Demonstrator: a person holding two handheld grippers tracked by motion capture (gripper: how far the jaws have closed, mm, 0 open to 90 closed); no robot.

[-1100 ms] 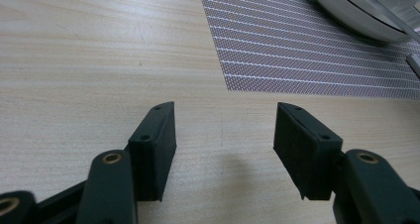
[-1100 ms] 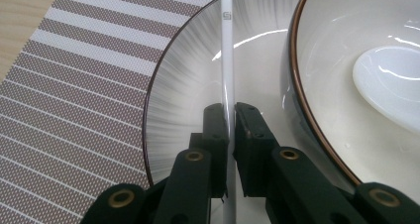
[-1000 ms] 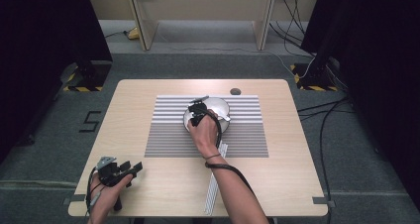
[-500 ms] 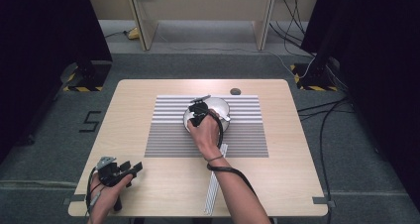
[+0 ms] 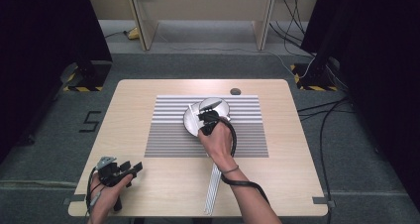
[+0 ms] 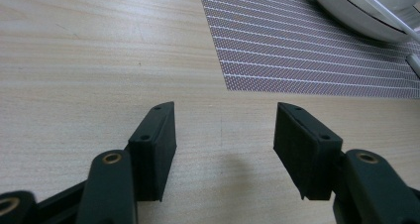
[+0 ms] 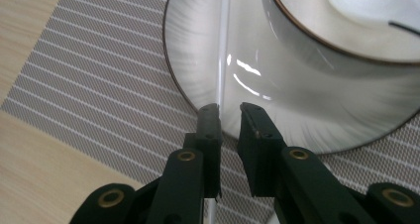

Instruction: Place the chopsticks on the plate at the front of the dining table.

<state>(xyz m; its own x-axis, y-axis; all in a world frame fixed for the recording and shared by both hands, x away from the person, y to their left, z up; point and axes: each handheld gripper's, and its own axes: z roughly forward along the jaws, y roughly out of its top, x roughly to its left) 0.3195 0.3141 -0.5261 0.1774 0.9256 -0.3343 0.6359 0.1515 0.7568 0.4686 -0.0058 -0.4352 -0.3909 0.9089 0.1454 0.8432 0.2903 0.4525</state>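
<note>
L gripper (image 5: 130, 168) sits at the near-left corner of the table (image 5: 133, 110), held in the person's left hand (image 5: 106, 196); its jaws stand wide apart w/ nothing between them, just bare wood under the pads, as the left gripper view shows (image 6: 224, 140). Ahead of those fingertips and off to their right lies the striped grey placemat (image 6: 307, 60), its near corner well apart from the pads; beyond it, the rim of the plate (image 6: 356, 16) shows at top right. Moving right in the high view: the placemat (image 5: 168, 130) covers the table's middle, and the shiny plate (image 5: 190, 120) rests on it. R gripper (image 5: 208, 119) hovers over the plate's near edge, held by the right hand (image 5: 218, 142), cable looping off the wrist. In the right gripper view its jaws (image 7: 229, 110) have just been closing and are now narrow, w/ a thin clear rod, prob. a chopstick or straw (image 7: 224, 50), running lengthwise between them; the rod lies against the left pad, a small gap remains to the right pad, so can't tell if it's truly pinched. The rod extends forward from the fingertips across the plate (image 7: 198, 50), its near end passing down between the jaws. Ahead-right of the fingertips a bowl (image 7: 317, 50) w/ dark rim sits on the plate. Near table edge, behind R hand, a bundle of pale rods (image 5: 214, 189) lies.
</note>
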